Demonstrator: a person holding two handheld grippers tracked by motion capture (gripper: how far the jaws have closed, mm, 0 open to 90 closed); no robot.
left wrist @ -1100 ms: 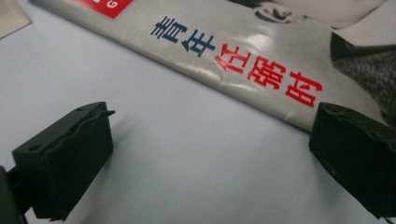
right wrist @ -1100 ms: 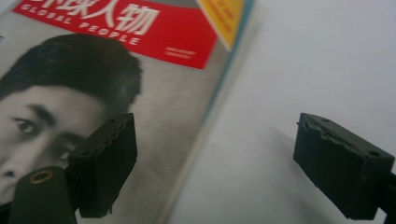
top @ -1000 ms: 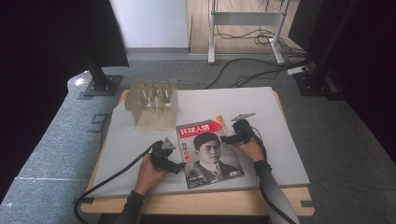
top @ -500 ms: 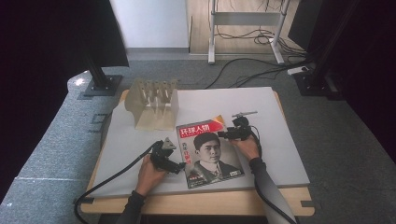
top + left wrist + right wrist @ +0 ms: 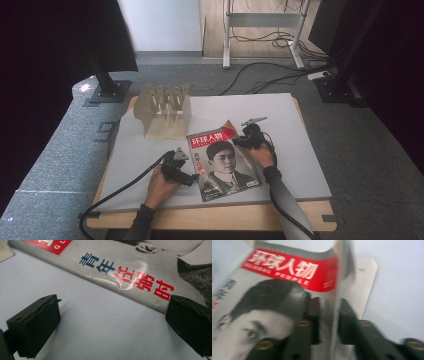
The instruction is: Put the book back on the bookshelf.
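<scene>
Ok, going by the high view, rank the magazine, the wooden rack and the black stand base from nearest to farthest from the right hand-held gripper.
1. Magazine: its right edge sits in the right hand-held gripper.
2. Wooden rack: up and left, at the mat's far corner.
3. Black stand base: farthest, on the floor beyond the rack.

Am looking at lab-type recording room. Grey carpet floor (image 5: 370, 165) spreading around single work table (image 5: 300, 150) at frame centre. Black stand base (image 5: 107, 90) sitting upper left, metal frame legs (image 5: 262, 30) rising top centre, loose cables (image 5: 270, 82) trailing across floor beneath.
</scene>
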